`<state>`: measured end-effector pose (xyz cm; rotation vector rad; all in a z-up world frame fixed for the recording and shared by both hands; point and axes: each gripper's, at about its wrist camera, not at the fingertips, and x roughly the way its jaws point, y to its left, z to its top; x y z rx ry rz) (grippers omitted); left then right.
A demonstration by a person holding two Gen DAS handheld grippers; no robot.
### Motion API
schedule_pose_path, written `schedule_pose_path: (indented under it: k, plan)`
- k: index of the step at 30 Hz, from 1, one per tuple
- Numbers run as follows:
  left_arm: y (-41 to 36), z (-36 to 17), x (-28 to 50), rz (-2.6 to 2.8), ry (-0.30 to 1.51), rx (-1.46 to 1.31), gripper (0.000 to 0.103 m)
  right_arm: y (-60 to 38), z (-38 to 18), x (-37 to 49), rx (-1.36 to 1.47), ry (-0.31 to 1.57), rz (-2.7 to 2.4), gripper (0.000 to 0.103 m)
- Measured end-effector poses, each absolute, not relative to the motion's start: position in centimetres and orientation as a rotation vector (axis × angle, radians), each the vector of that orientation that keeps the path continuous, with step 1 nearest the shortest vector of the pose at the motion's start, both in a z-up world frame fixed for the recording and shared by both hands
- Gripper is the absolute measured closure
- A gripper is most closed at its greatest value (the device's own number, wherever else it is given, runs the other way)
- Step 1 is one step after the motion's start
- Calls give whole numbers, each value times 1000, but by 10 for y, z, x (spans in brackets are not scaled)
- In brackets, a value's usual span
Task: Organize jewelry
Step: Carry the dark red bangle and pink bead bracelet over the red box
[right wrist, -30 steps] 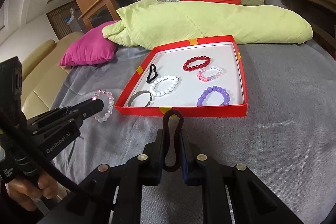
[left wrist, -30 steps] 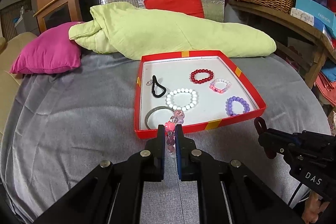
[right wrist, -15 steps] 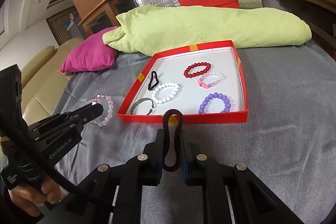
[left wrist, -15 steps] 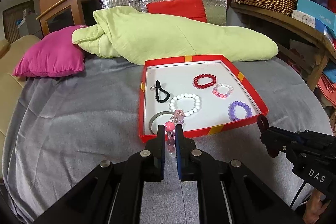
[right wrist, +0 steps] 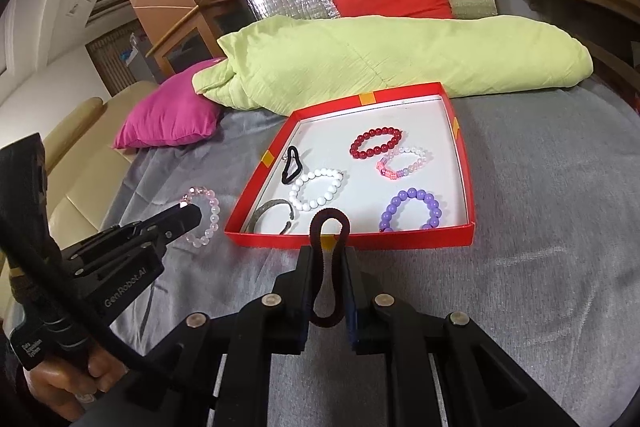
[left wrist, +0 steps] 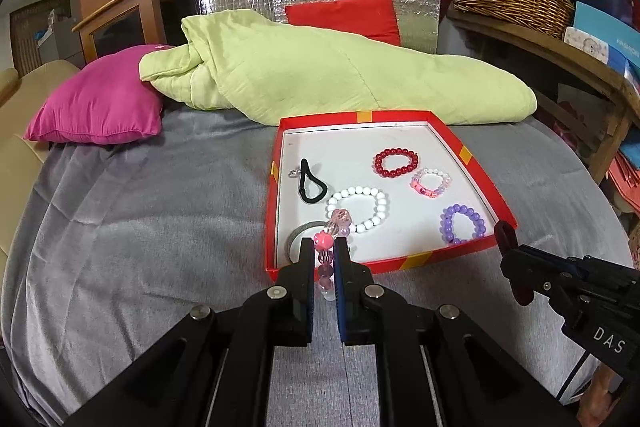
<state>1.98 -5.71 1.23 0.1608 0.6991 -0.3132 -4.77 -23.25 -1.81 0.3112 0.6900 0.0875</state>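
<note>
While a grey bed cover spreads under everything, a folded lime-green quilt lies along its far side with a magenta cushion at its left end. Nearer, right of centre, sits the red tray, holding a white bead bracelet, a red bead bracelet, a purple bead bracelet, a pink-and-white bracelet, a grey bangle at the near left corner and a black loop. The left gripper, just short of the tray's near left wall, has its jaws pinched on a pale pink bead bracelet. The right gripper, before the tray's near wall, has its jaws closed on a dark maroon hair tie, held upright.
</note>
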Motion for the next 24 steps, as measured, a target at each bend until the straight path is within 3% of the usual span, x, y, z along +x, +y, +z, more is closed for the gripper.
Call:
schedule_pose_path:
  k: [24]
  plan:
    - [-60,15,37,-287,689,129,93,-239,-9,-23,365,664,71,88]
